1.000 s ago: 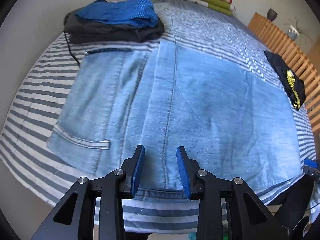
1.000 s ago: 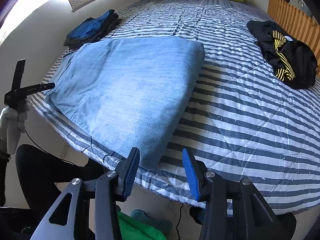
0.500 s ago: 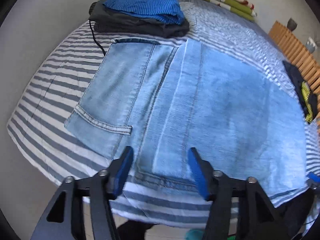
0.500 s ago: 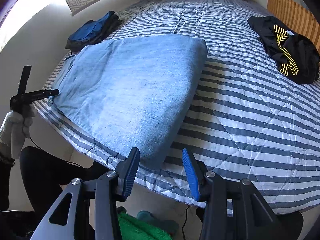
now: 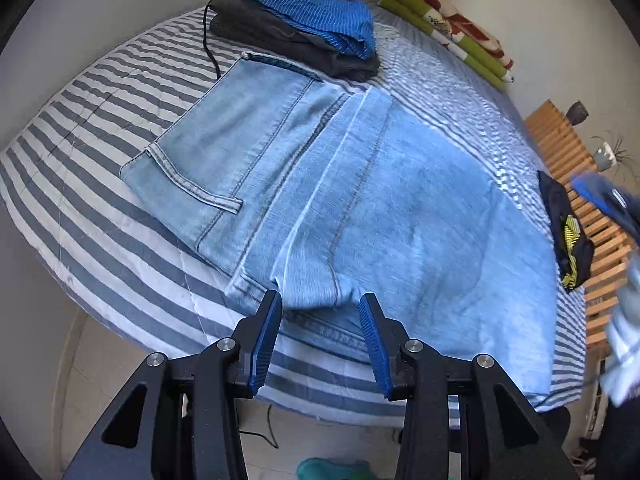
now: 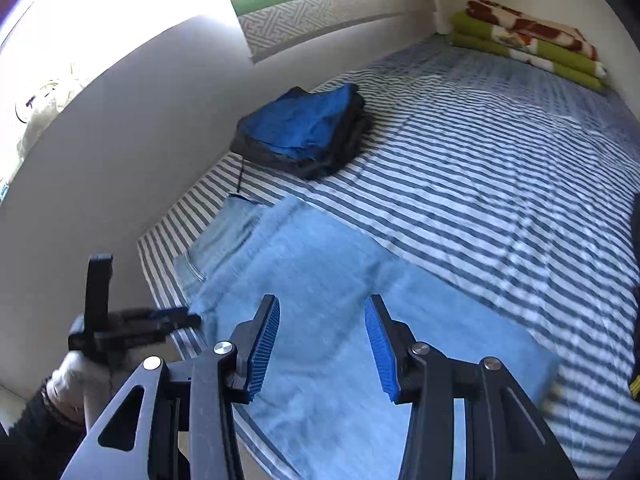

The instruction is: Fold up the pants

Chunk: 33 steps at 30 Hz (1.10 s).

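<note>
Light blue jeans (image 5: 360, 200) lie folded flat on the striped bed (image 5: 80, 132), waistband and back pocket toward the left, near the bed's front edge. My left gripper (image 5: 320, 312) is open just above the jeans' near hem edge, nothing between its blue pads. In the right wrist view the same jeans (image 6: 352, 304) spread beneath my right gripper (image 6: 322, 316), which is open over the cloth and holds nothing. The left gripper (image 6: 176, 318) shows there at the jeans' left edge, held by a gloved hand (image 6: 76, 376). The right gripper (image 5: 600, 196) blurs at the left view's right edge.
A folded stack of dark and blue clothes (image 5: 304, 28) sits at the far left of the bed, with a black cord beside it. A black and yellow garment (image 5: 568, 224) lies at the right by a wooden slatted frame (image 5: 568, 148). Green blankets (image 6: 528, 48) are at the head.
The left gripper has pulled back and turned left, its jaws spread wider. The right gripper swung left from the jeans' right corner to hang over their middle.
</note>
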### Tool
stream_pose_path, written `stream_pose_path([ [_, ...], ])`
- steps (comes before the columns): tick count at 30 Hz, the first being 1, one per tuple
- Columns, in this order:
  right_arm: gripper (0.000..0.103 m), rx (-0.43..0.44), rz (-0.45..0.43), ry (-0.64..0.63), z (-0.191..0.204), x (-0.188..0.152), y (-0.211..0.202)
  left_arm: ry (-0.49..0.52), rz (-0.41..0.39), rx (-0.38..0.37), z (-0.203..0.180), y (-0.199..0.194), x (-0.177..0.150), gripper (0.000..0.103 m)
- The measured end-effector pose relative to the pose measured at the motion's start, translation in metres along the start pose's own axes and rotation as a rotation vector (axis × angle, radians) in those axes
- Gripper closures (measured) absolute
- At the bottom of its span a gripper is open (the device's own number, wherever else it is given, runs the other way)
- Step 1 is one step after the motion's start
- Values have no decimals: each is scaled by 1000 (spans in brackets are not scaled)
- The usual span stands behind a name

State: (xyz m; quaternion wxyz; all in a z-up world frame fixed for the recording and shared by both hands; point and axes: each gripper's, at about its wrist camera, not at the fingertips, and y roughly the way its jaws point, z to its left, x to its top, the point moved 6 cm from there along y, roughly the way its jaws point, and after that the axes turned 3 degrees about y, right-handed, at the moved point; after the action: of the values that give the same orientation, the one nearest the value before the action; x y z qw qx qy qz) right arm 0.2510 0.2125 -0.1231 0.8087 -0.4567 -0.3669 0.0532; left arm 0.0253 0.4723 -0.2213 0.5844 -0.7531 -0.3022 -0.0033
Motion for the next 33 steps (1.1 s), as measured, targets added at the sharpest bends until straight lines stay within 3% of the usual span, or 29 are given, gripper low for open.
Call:
stream_pose_path([
  [2, 62, -27, 33, -89, 18, 28, 39, -12, -6, -20, -2, -1, -1, 60],
  [6, 62, -10, 151, -110, 33, 63, 117, -44, -5, -33, 5, 9, 7, 60],
  [14, 62, -24, 313, -182, 37, 76, 215, -9, 6, -44, 10, 25, 10, 60],
  [18, 65, 2, 314, -202, 41, 72, 220, 25, -23, -19, 8, 24, 15, 75],
  [20, 85, 7, 311, -193, 39, 73, 218, 45, -32, -20, 6, 24, 15, 78],
  [23, 99, -13, 289, -194, 34, 79, 214, 91, -51, -13, 0, 21, 14, 85],
  [33, 100, -28, 185, -211, 47, 89, 191, 77, -75, -65, 14, 6, 11, 88],
])
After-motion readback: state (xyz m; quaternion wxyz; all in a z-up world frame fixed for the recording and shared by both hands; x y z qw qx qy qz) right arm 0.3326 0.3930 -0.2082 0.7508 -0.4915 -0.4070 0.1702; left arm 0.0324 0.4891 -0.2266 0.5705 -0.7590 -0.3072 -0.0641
